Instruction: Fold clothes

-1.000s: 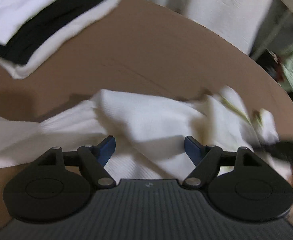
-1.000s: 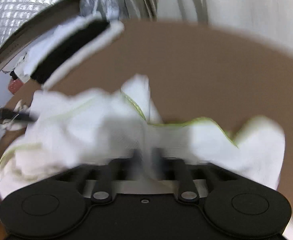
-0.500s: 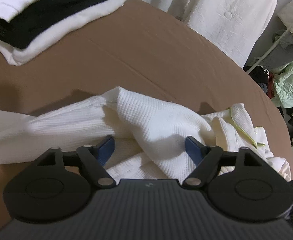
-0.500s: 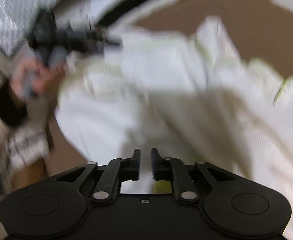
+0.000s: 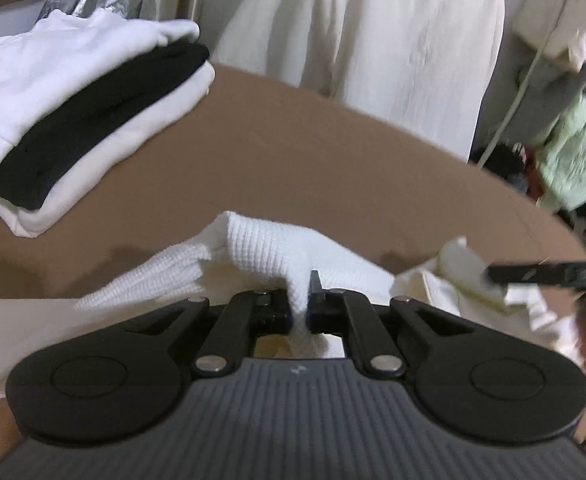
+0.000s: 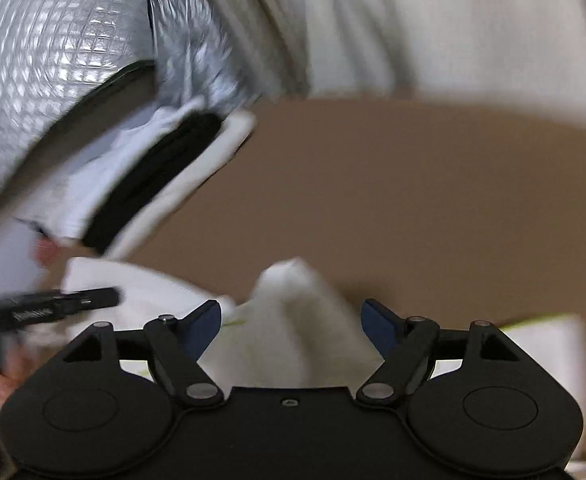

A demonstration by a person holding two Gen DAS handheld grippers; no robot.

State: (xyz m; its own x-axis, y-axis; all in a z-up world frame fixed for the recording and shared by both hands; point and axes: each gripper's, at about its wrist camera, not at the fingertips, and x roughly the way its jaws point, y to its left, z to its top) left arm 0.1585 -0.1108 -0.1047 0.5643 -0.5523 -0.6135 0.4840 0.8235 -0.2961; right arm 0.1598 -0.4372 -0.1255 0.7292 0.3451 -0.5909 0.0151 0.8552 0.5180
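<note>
A white waffle-knit garment (image 5: 269, 248) lies crumpled on the brown table (image 5: 313, 160). My left gripper (image 5: 301, 312) is shut on a pinched fold of it, and the cloth rises in a peak just ahead of the fingers. In the right wrist view the same white garment (image 6: 293, 320), with a thin yellow-green trim, bunches up between the fingers of my right gripper (image 6: 291, 320), which stands open around the cloth without clamping it. The right gripper's body (image 5: 545, 272) shows at the right edge of the left wrist view; the left gripper's body (image 6: 53, 308) shows at the left of the right wrist view.
A folded stack of white and black clothes (image 5: 73, 120) sits at the table's far left, also as the stack (image 6: 145, 184). White fabric (image 5: 373, 28) hangs behind the table. Silver quilted foil (image 6: 53, 40) is at the back left. A pale green garment (image 5: 573, 160) lies beyond the right edge.
My left gripper went from open to shut on a fold of the white garment. My right gripper went from shut to open and swung back over the garment.
</note>
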